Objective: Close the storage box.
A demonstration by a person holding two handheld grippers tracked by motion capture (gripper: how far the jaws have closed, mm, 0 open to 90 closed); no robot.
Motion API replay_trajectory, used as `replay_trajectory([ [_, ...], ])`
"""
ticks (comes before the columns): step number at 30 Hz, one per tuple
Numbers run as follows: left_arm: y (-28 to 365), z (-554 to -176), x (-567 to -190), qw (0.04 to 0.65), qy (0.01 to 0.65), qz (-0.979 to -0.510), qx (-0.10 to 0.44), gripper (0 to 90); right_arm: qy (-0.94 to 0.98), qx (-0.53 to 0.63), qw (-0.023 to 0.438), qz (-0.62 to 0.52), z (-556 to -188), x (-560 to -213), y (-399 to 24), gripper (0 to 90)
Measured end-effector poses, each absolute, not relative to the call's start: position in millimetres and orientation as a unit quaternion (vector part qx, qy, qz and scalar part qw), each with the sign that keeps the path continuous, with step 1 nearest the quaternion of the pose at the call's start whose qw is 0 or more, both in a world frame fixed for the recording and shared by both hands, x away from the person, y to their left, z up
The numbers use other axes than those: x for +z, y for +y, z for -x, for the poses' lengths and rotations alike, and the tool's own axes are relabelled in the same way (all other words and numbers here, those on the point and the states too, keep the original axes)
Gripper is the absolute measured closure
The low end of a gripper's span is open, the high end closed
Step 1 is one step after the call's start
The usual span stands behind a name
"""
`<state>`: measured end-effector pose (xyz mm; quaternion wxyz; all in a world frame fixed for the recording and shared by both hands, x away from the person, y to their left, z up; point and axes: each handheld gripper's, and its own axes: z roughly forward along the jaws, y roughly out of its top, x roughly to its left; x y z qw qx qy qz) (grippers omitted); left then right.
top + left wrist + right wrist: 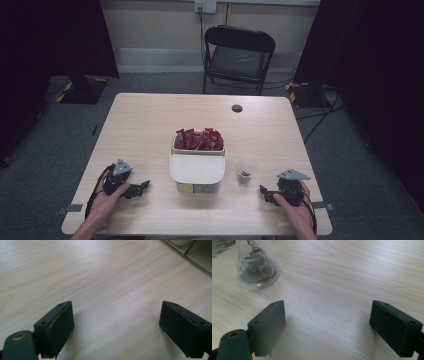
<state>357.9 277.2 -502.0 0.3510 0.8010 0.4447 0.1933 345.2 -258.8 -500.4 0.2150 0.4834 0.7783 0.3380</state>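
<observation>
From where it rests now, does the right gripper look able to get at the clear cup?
Probably yes. The right gripper is open, and only bare table lies between it and the clear cup, which stands just ahead, beside the container.

No text, label or number can be read on anything in these views.

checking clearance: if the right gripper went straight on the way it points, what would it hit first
Likely the clear cup, up and left of the right gripper, though slightly off its line. Dead ahead between its open fingers lies bare table.
</observation>
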Motion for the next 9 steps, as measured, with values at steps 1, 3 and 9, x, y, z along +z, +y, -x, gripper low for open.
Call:
replay_trajectory([
  [1, 277.2, -357.9, -502.0, 0.351, 0.445, -0.801, 0.193, 11.7, 0.778, 0.338, 0.215, -0.483, -345.2, -500.4, -258.8, 12.8],
  [3, 277.1, -358.0, -502.0, 0.350, 0.445, -0.801, 0.194, 11.6, 0.778, 0.338, 0.215, -0.484, -345.1, -500.4, -258.7, 12.8],
  [9, 277.5, -358.4, -502.0, 0.349, 0.444, -0.803, 0.193, 11.1, 0.778, 0.338, 0.215, -0.484, -345.1, -500.4, -258.7, 12.8],
])
